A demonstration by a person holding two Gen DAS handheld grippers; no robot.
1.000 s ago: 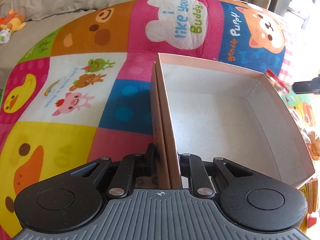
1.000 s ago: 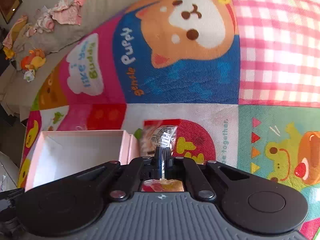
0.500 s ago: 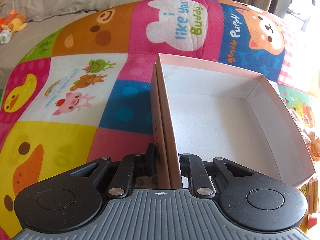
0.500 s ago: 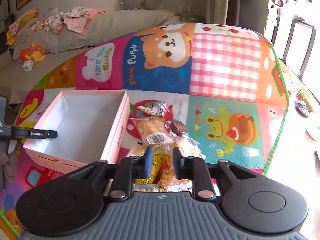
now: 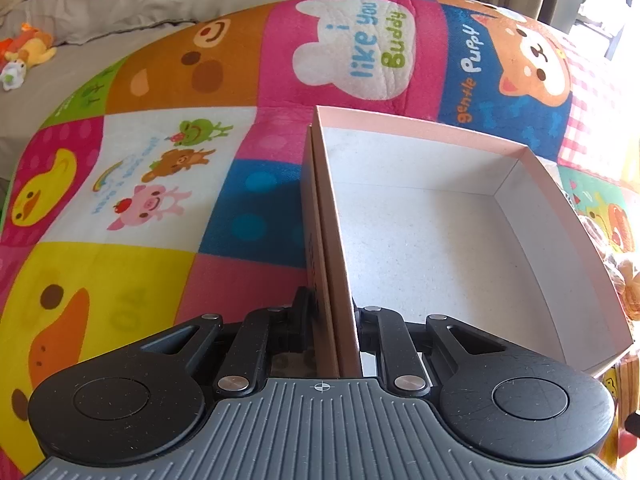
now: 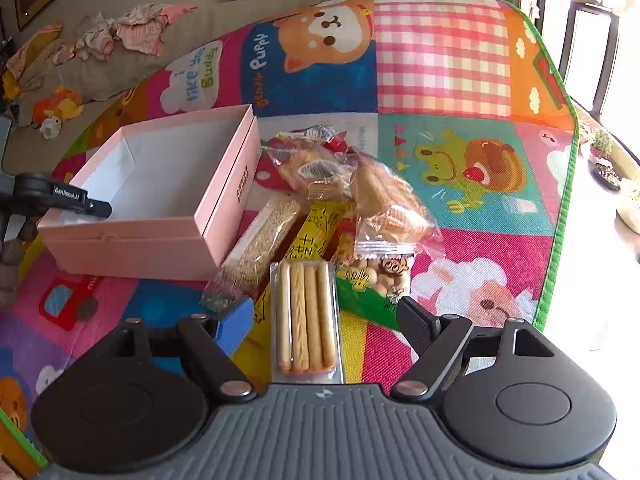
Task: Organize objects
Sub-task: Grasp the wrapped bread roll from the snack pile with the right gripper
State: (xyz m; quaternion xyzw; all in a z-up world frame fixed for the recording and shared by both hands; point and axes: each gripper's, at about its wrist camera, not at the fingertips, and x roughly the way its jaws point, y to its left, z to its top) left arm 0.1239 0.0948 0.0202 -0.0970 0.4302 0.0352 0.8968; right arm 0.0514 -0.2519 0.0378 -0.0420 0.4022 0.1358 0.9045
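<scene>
On the play mat: pink box [image 6: 160, 196] empty, snack packets heaped just beside it.
Left gripper [image 5: 334, 316]: clamped on box wall.
Right gripper [image 6: 320, 320]: fingers wide, above biscuit-stick pack [image 6: 306, 320].
Handling: likely light, brittle, slippery film; grip across the long sides.

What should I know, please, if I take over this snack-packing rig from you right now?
Left gripper: shut on the near wall of the pink box, steadying it.
Right gripper: open, holding nothing, poised over the biscuit stick pack.
Snack pile lies on the play mat beside the box.
Done: nothing is in the box.
Left: move every snack into it.
</scene>
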